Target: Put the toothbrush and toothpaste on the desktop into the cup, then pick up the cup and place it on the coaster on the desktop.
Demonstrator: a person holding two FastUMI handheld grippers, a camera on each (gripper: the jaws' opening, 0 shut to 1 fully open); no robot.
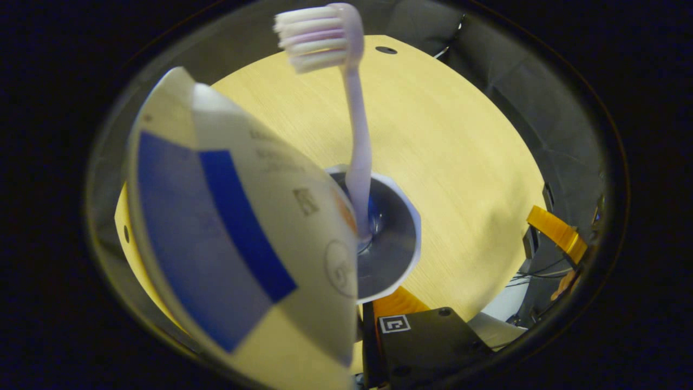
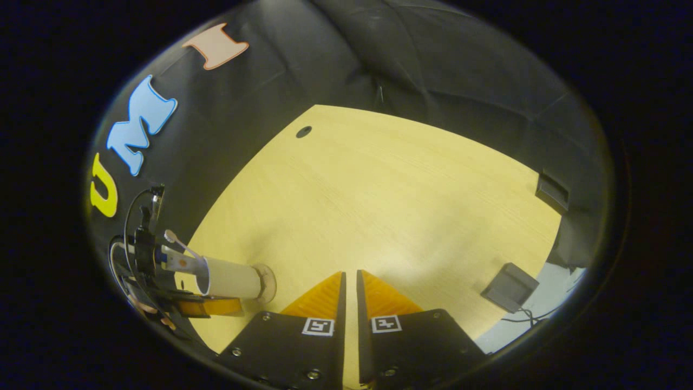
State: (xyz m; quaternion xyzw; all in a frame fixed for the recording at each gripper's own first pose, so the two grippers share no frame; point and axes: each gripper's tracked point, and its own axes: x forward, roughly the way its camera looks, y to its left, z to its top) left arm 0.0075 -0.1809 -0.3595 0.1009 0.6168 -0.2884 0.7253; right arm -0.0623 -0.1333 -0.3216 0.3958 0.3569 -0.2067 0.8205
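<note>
I look down into the white cup in the left gripper view. The pale toothbrush stands in it, bristles up. The white and blue toothpaste tube leans out toward the camera. My left gripper is at the cup's near rim. One finger lies against the outside wall; the tube hides the other. In the right gripper view the cup rests with its base on the round coaster, the left gripper beside it. My right gripper hovers shut over the bare wooden table.
A small dark box with a cable sits near the table's right edge, and another dark piece is at the far right edge. A cable hole marks the far corner. The right gripper appears off to the right in the left gripper view.
</note>
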